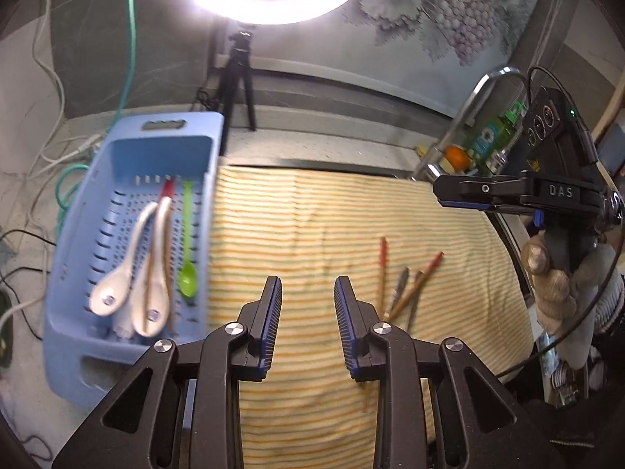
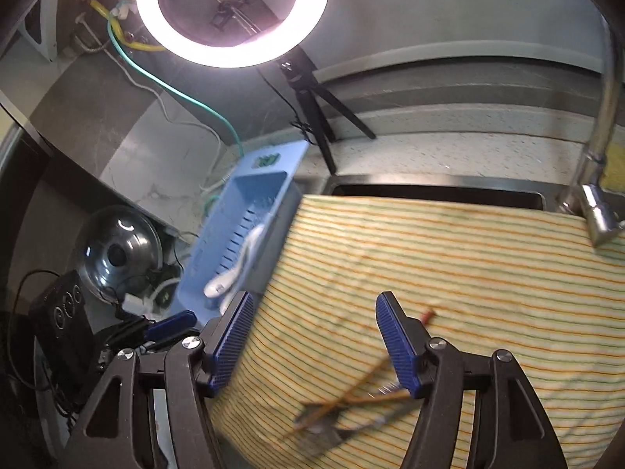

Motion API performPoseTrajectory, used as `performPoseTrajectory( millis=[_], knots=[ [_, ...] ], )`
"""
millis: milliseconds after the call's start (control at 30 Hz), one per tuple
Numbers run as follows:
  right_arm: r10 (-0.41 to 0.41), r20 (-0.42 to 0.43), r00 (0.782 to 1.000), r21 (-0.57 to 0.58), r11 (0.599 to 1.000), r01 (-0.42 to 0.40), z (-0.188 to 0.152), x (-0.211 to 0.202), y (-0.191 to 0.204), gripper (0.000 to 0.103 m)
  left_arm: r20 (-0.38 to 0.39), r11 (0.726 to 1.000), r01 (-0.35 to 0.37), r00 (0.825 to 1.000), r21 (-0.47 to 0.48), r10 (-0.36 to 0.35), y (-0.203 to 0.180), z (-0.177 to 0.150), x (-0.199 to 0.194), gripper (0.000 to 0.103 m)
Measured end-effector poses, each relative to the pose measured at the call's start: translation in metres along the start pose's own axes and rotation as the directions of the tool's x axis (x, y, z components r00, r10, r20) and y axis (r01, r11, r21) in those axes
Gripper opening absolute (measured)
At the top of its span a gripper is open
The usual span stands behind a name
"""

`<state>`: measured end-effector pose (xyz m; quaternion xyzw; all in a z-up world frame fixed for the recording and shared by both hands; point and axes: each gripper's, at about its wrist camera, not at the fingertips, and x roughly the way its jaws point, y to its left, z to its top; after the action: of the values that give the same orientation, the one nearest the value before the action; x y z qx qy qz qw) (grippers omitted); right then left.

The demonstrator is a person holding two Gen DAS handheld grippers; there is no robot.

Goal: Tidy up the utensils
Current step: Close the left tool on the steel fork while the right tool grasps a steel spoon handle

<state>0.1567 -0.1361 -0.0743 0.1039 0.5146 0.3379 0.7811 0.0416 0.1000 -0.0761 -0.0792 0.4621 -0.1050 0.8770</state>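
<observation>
A blue slotted basket (image 1: 64,265) stands left of the striped cloth (image 1: 304,226). It holds two white ceramic spoons (image 1: 113,289), a green plastic spoon (image 1: 187,273) and brown chopsticks with a red tip (image 1: 168,258). Loose red-tipped chopsticks (image 1: 424,273) and a grey-handled utensil (image 1: 400,285) lie crossed on the cloth to the right. My left gripper (image 1: 308,285) hangs open over the cloth between basket and chopsticks, with nothing in it. My right gripper (image 2: 315,301) is open wide above the cloth; blurred chopsticks (image 2: 351,387) lie below it, untouched. The basket (image 2: 250,191) sits to its left.
A ring light on a tripod (image 1: 238,78) stands behind the basket. A steel faucet (image 2: 601,125) and the sink edge (image 2: 429,189) border the cloth's far side. Cables trail left of the basket. A steel lid (image 2: 117,250) lies at the left. A gloved hand (image 1: 554,285) is at the right.
</observation>
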Motion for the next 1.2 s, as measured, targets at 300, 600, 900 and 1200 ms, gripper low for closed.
performPoseTrajectory(
  millis=[300, 600, 900, 1200],
  knots=[
    [-0.017, -0.094, 0.995, 0.087, 0.996, 0.025, -0.050, -0.013, -0.061, 0.061, -0.086, 0.999, 0.014, 0.996, 0.050, -0.010, -0.053, -0.029, 0.033, 0.026],
    [0.080, -0.201, 0.976, 0.253, 0.967, -0.027, -0.090, 0.019, -0.092, 0.039, -0.181, 0.978, 0.087, 0.982, 0.188, -0.052, -0.095, -0.043, 0.058, 0.026],
    [0.181, -0.212, 0.960, 0.340, 0.935, -0.101, -0.104, 0.050, -0.091, 0.029, -0.260, 0.967, 0.124, 0.963, 0.222, -0.064, -0.097, -0.063, 0.076, 0.026],
    [0.216, -0.227, 0.950, 0.381, 0.917, -0.117, -0.110, 0.076, -0.083, 0.025, -0.285, 0.964, 0.140, 0.956, 0.225, -0.072, -0.092, -0.065, 0.091, 0.026]
  ],
)
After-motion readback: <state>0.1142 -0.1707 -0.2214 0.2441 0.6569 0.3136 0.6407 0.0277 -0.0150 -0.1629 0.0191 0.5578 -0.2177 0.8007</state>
